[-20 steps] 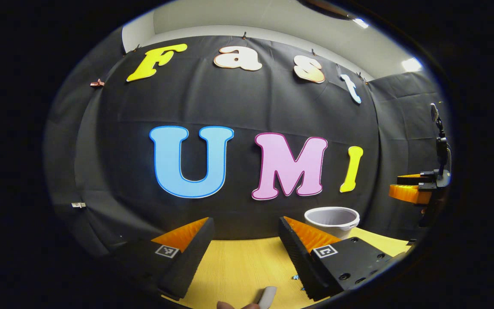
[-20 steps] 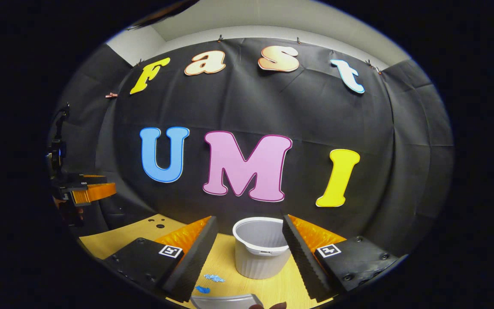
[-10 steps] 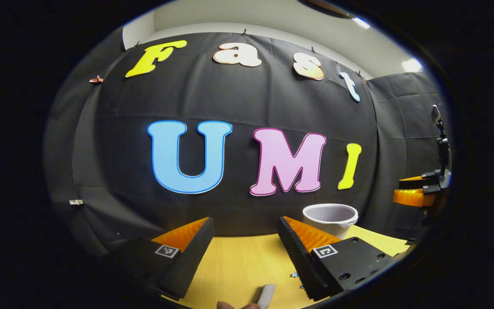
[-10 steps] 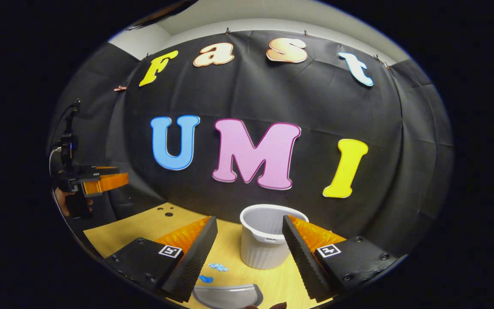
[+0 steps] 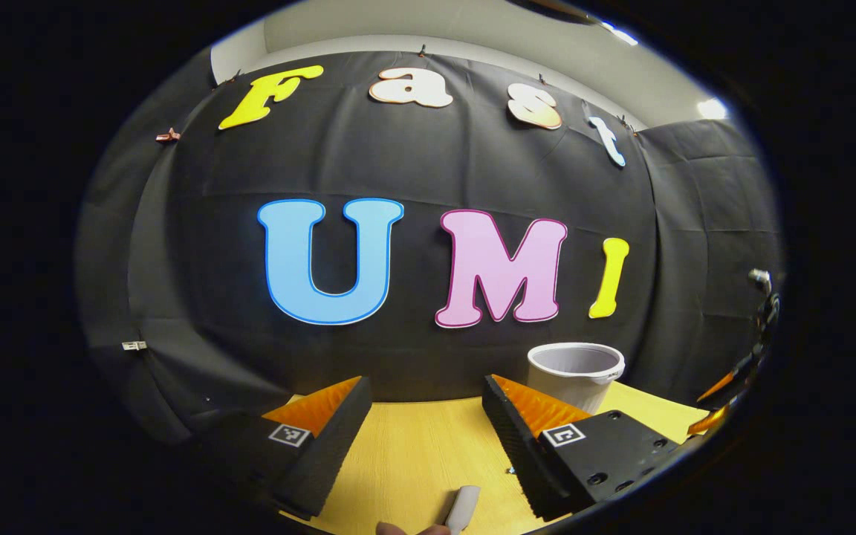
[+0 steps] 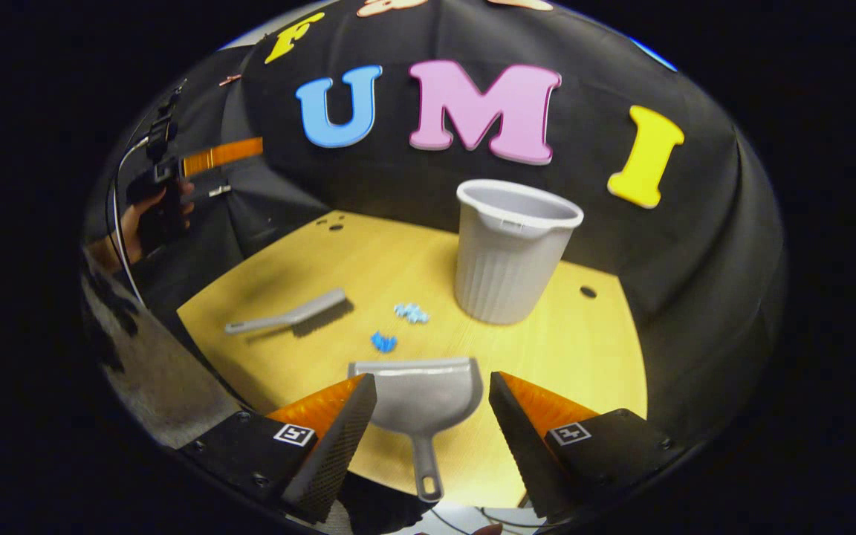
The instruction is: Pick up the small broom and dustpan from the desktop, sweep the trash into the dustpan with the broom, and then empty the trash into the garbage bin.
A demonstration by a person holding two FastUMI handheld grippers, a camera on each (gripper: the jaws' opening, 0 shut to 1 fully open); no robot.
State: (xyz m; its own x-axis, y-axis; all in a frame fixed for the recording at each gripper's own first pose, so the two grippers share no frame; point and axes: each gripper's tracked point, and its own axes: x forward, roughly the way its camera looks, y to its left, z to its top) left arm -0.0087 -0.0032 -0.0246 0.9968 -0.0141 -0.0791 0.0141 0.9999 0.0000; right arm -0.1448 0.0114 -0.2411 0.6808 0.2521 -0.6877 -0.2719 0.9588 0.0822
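In the right gripper view a grey dustpan (image 6: pixel 419 394) lies flat on the yellow desktop (image 6: pixel 599 349), handle toward me. My right gripper (image 6: pixel 432 386) hangs open above it, one finger on each side, touching nothing. A grey small broom (image 6: pixel 290 316) lies to the left, and bits of blue trash (image 6: pixel 411 312) sit between it and the white ribbed garbage bin (image 6: pixel 513 253). A hand holds the left gripper (image 6: pixel 224 152) up at far left. In the left gripper view my left gripper (image 5: pixel 424 386) is open over the desktop, the broom's handle tip (image 5: pixel 464 505) lies below it, and the bin (image 5: pixel 575 371) stands to the right.
Black cloth walls close off the back and the sides of the desktop. Small round holes (image 6: pixel 331 223) mark the board at the back left, and another hole (image 6: pixel 588 291) lies right of the bin. The right gripper's edge (image 5: pixel 729 397) shows at far right in the left gripper view.
The right gripper has tipped sharply downward, so its view now takes in the dustpan, broom, trash and whole desktop. The left gripper has hardly moved. Both stay open.
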